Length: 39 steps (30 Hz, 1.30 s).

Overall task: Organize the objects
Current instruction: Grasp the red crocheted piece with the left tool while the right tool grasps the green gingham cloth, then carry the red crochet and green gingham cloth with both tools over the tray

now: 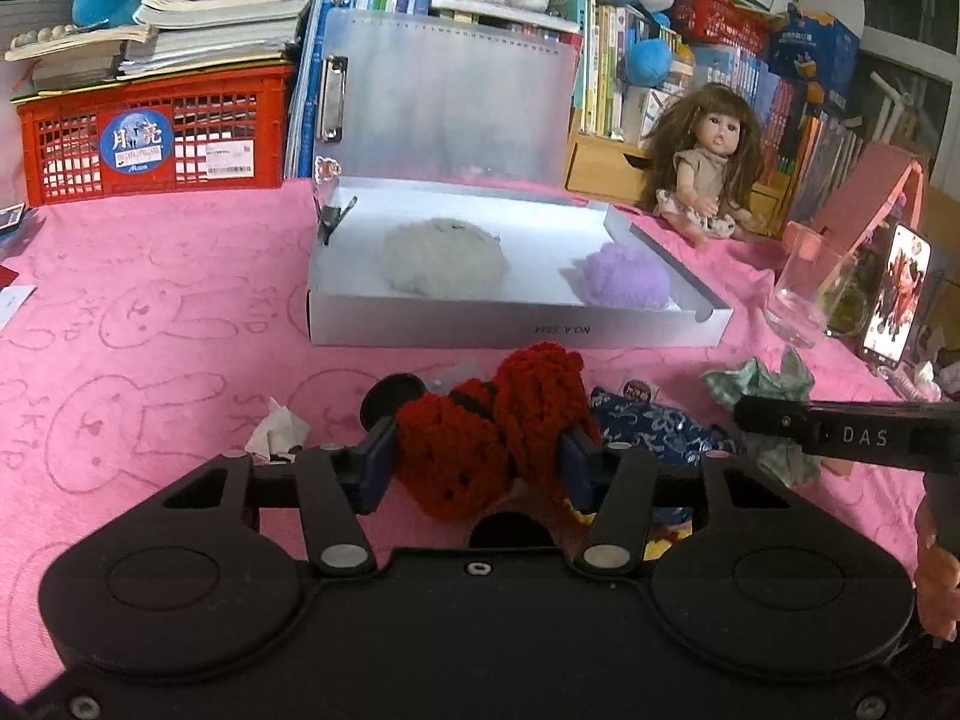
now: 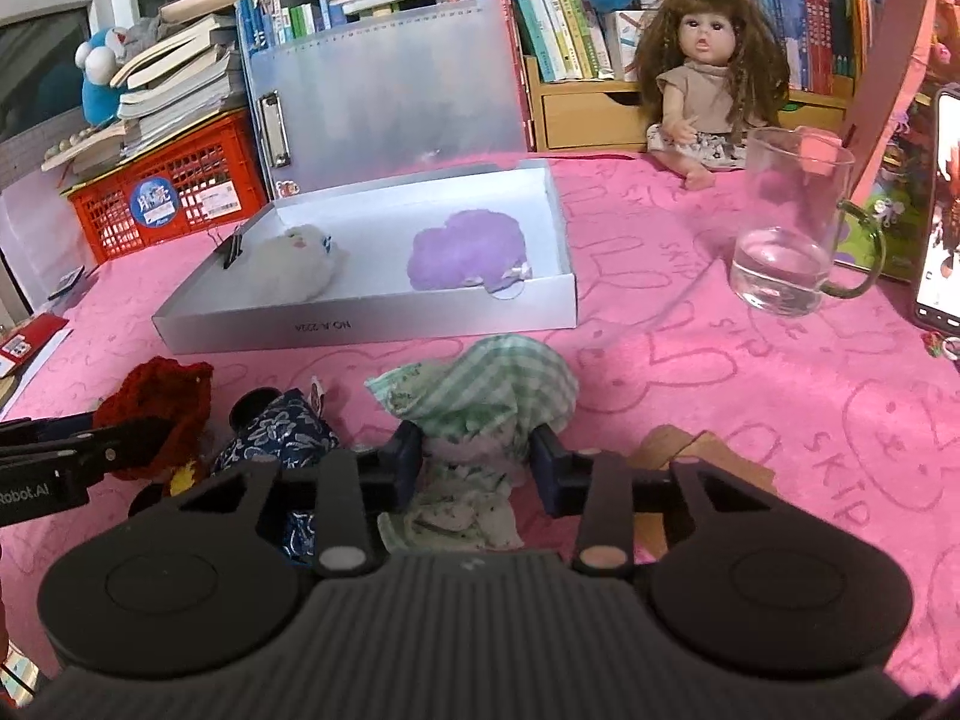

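I see the table (image 2: 750,396) under its pink cloth, with the open white box (image 1: 516,324) at its middle holding a grey pompom (image 1: 444,264) and a purple one (image 1: 624,276). Just in front of the box, my left gripper (image 1: 480,450) pinches the red knitted piece (image 1: 498,414), and my right gripper (image 2: 474,456) pinches the green checked cloth (image 2: 492,390).

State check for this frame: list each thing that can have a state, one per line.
left gripper: closed on the red crochet piece.
right gripper: closed on the green checked cloth.
white box: lid open, upright.
grey plush: inside the box.
purple pompom: inside the box.
glass mug: upright, a little water.
phone: screen lit.
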{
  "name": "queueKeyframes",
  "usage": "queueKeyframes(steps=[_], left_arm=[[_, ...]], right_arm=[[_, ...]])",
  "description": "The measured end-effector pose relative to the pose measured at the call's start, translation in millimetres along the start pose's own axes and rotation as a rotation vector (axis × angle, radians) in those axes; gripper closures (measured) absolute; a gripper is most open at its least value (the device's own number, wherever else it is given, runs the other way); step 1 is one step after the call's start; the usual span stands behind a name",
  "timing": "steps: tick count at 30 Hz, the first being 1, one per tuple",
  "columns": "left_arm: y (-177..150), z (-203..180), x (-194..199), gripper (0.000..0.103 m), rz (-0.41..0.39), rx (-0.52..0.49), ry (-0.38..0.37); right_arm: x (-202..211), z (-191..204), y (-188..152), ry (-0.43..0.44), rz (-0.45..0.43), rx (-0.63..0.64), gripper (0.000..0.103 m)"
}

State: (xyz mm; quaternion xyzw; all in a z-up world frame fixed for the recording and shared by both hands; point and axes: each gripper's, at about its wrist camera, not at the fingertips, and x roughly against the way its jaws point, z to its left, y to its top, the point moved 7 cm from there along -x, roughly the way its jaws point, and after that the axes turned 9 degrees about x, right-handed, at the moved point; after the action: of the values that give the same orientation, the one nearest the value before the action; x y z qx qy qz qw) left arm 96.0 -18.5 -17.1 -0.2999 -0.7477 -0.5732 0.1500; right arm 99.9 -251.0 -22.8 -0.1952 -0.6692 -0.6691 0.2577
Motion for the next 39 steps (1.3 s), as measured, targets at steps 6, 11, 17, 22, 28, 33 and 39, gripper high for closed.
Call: queueKeyframes(steps=[6, 11, 17, 22, 28, 33, 39], left_arm=[[8, -5, 7, 0.051, -0.021, -0.001, -0.011], [15, -8, 9, 0.051, -0.031, -0.003, -0.015], [24, -11, 9, 0.051, -0.044, -0.005, -0.014], [35, -14, 6, 0.051, -0.057, -0.005, -0.012], [45, -13, 0, 0.051, -0.06, 0.014, -0.012], [58, -12, -5, 0.051, -0.064, 0.02, -0.007], [71, -15, -13, 0.051, -0.069, 0.015, 0.0]], right_arm=[[8, -4, 6, -0.018, -0.026, -0.011, 0.062], [16, -7, 14, -0.019, -0.054, -0.018, 0.062], [18, -8, 19, -0.017, -0.069, -0.025, 0.062], [18, -10, 23, -0.018, -0.076, -0.028, 0.062], [17, -12, 31, -0.015, -0.089, -0.031, 0.062], [16, -15, 41, -0.012, -0.102, -0.038, 0.062], [11, -13, 53, -0.003, -0.113, -0.034, 0.062]])
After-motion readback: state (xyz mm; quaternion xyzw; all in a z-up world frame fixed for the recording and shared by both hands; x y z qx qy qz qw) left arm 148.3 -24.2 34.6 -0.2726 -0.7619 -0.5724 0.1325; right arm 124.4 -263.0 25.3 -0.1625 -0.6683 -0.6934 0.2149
